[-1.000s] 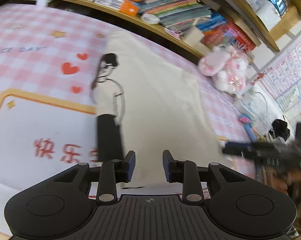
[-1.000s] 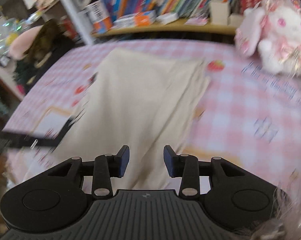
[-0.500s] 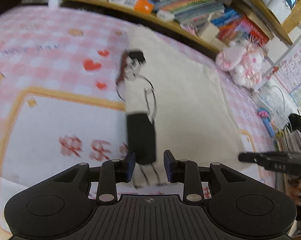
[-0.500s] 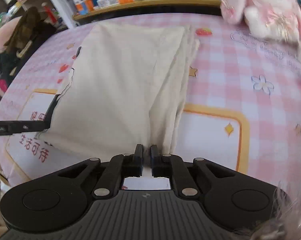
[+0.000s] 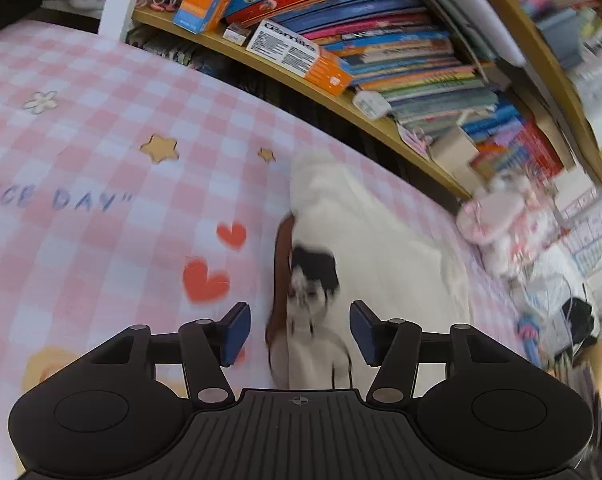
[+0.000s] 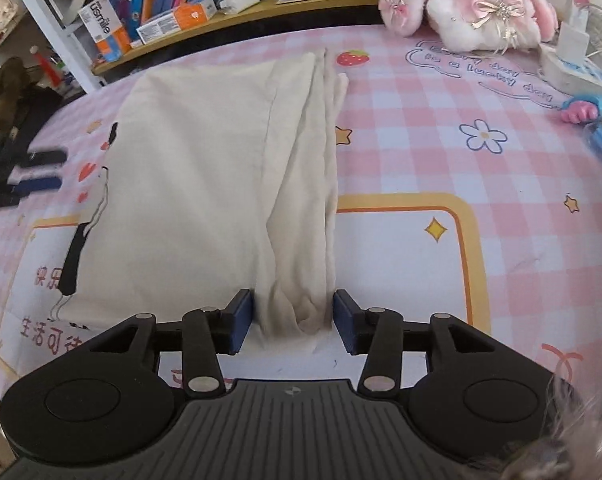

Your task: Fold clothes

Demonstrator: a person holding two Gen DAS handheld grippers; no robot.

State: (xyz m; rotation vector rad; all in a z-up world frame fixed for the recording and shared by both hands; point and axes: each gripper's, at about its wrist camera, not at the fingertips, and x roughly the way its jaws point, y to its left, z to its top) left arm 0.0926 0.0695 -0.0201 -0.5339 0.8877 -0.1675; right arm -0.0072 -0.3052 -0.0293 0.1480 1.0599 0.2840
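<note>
A cream garment (image 6: 197, 184) lies folded lengthwise on the pink checked cloth (image 6: 413, 152), its bunched layers along the right side. My right gripper (image 6: 293, 316) is open at the near end, and the bunched edge (image 6: 301, 280) sits between its fingers unclamped. In the left wrist view the garment (image 5: 381, 264) is blurred, with its printed figure's dark-haired head (image 5: 313, 276) just ahead of my open left gripper (image 5: 299, 332), which holds nothing. The left gripper (image 6: 37, 172) also shows as a blur at the garment's left side.
A low wooden shelf (image 6: 261, 8) of books and boxes runs along the far edge. A pink plush rabbit (image 6: 481, 0) sits at the back right. Small toys (image 6: 585, 108) lie at the right edge. An orange-and-white box (image 5: 301, 54) lies on the shelf.
My right gripper, shut on the garment's near end half a second ago, has opened. My left gripper has moved forward along the left edge to the printed head and opened wider.
</note>
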